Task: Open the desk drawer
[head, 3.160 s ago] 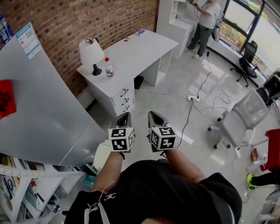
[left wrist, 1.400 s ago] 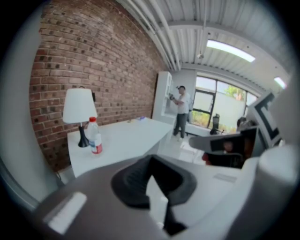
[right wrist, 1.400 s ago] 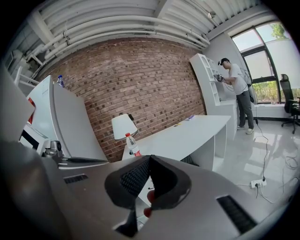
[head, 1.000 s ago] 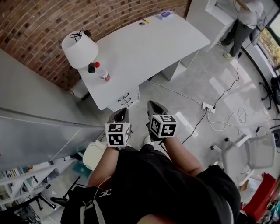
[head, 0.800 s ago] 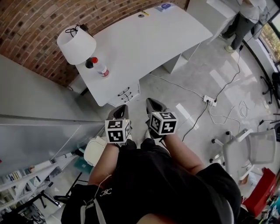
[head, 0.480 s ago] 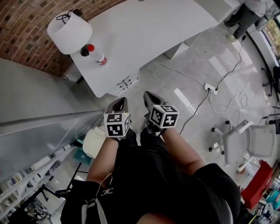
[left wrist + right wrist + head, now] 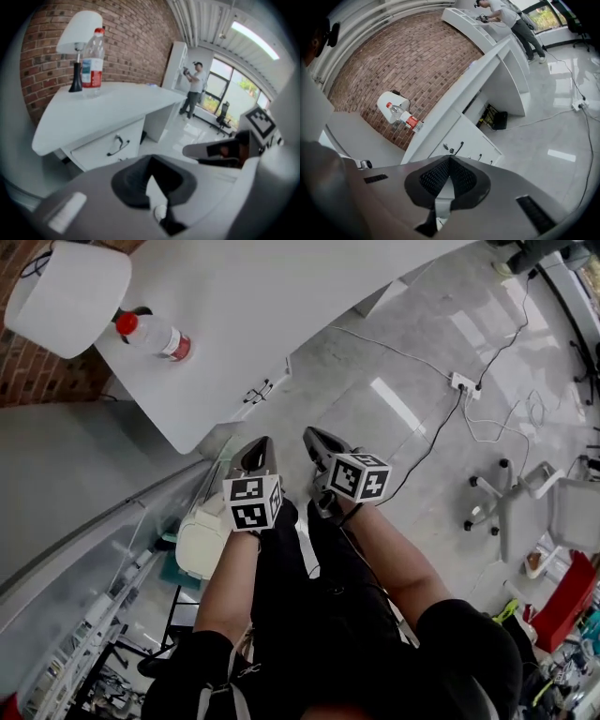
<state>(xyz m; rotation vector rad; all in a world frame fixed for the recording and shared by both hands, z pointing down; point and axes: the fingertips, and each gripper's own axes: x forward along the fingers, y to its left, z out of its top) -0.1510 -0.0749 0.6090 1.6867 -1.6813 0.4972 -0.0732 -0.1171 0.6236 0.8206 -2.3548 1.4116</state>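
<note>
The white desk point(image 7: 281, 296) carries a white lamp point(image 7: 66, 282) and a red-capped bottle point(image 7: 155, 334). Its drawer stack point(image 7: 258, 390) with dark handles sits shut under the near corner. In the left gripper view the top drawer point(image 7: 110, 145) and its handle point(image 7: 117, 143) lie just beyond my left gripper point(image 7: 150, 158), whose jaws meet, holding nothing. My right gripper point(image 7: 450, 158) is shut and empty too, pointing at the drawer fronts point(image 7: 464, 140). In the head view the left gripper point(image 7: 260, 448) and the right gripper point(image 7: 314, 439) are side by side, short of the drawers.
A grey panel point(image 7: 84, 484) stands close on the left, with a white bin point(image 7: 202, 549) below it. A power strip and cables point(image 7: 464, 383) cross the floor, and an office chair point(image 7: 553, 512) is at the right. A person point(image 7: 193, 89) stands at a far cabinet.
I have come closer to the desk, so the drawer stack now lies just ahead of both grippers. Both stay shut and side by side.
</note>
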